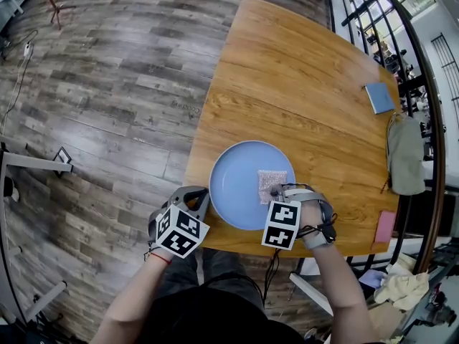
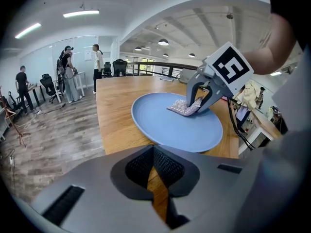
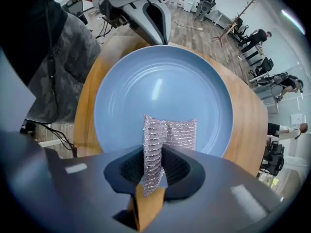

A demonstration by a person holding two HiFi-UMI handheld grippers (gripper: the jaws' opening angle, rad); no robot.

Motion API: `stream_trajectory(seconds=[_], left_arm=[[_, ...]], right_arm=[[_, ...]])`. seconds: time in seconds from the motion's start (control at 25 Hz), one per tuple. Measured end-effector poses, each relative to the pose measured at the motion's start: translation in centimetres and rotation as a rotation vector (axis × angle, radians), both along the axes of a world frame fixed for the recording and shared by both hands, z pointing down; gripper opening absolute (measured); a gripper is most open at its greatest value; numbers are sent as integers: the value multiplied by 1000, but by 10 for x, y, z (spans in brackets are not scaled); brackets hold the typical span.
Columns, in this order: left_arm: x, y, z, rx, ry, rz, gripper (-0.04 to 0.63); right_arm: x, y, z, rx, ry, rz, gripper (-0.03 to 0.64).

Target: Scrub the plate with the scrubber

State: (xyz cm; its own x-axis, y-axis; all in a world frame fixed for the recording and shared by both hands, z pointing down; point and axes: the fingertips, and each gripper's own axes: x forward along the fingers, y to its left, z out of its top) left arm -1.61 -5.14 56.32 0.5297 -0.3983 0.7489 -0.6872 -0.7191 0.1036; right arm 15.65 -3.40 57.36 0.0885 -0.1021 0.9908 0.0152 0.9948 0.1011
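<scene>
**Closed left claw parks at the rim while the right claw works the scrubber**

Farthest left, the left gripper (image 1: pixel 201 194) has its jaws drawn fully together with nothing between them; its own view shows only bare wood past the tips. It is angled down at the near-left rim of the plate (image 1: pixel 233 192), just beside it. Whether the tips actually touch the rim cannot be told. Its likely job there is to act as a stop, so the plate cannot slide toward the table edge when it is rubbed (an empty, closed claw makes a firm bumper).

The round blue plate sits close to the near edge of the wooden table (image 1: pixel 301 77), probably so both hands can reach it easily. Its surface looks bare and clean in all three views.

On the right half of the plate lies the scrubber (image 1: pixel 271 180), a silvery mesh pad. One edge is pulled up into a fold and the rest is spread flat on the plate.

The right gripper (image 1: pixel 277 190) points straight down and is clamped on that raised fold, which is visibly pinched between its pads in the right gripper view. Gripping from above presses the flat part onto the plate, which suits wiping strokes.

Farther right, well away from the work, lie a blue pad (image 1: pixel 379 97), a grey cloth (image 1: pixel 406 156) and a pink object (image 1: pixel 385 226).
</scene>
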Motion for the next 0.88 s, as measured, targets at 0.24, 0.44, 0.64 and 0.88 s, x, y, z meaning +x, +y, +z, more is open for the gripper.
stream_trajectory(seconds=[0.24,0.44,0.64,0.88], left_arm=[[1,3,4,-13,-15,16,-3],[3,3,4,-14,-22,20,-5],[4,1,4,-12,-25,15,-3],[8,-3,2,-7,-17,21,-5]], right_arm=[[-6,41,-3,-134,-5,-11,86],[-32,65,-4,-221,-54,-89,86],[-55,71,1,-226,-46,-312,86],[-82,43,6,-83,-46,-522,86]])
